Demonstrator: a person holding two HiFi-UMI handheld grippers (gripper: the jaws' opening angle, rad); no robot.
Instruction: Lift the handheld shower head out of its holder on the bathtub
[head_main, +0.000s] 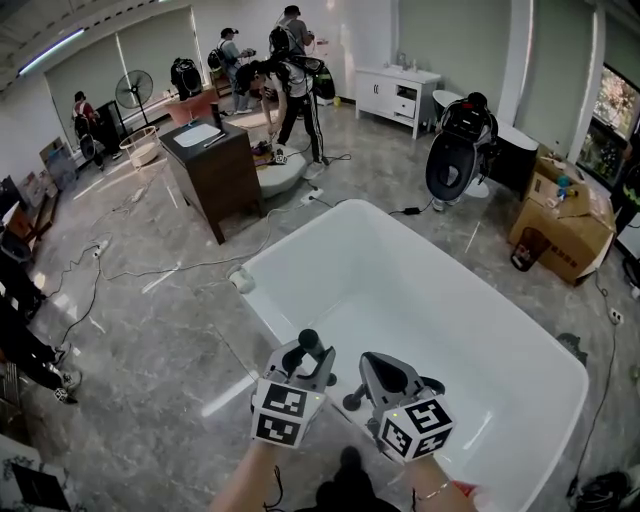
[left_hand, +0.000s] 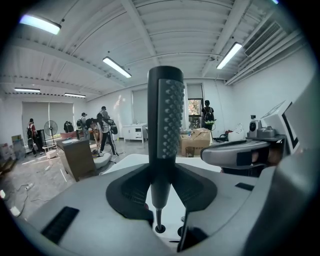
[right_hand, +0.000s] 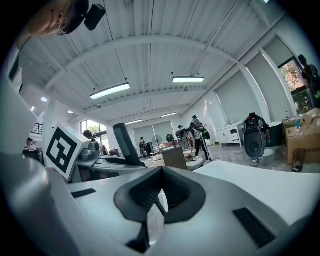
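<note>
The black handheld shower head (left_hand: 166, 120) stands upright between the pads of my left gripper (left_hand: 161, 192), which is shut on its stem. Below the pads the stem narrows to a thin rod that runs down to a small hole (left_hand: 160, 229) in the tub's deck. From above, the shower head (head_main: 306, 342) pokes up out of the left gripper (head_main: 303, 362) at the near rim of the white bathtub (head_main: 300, 250). Beside it on the right, my right gripper (head_main: 372, 375) holds nothing. Its pads meet in its own view (right_hand: 160, 192), where the shower head (right_hand: 125, 145) shows at the left.
A black tap knob (head_main: 350, 403) sits on the tub deck between the grippers. A dark wooden cabinet (head_main: 212, 170) stands beyond the tub, a cardboard box (head_main: 562, 228) and a black-and-white seat (head_main: 458, 152) to the right. Several people work at the back. Cables (head_main: 150, 270) lie on the floor.
</note>
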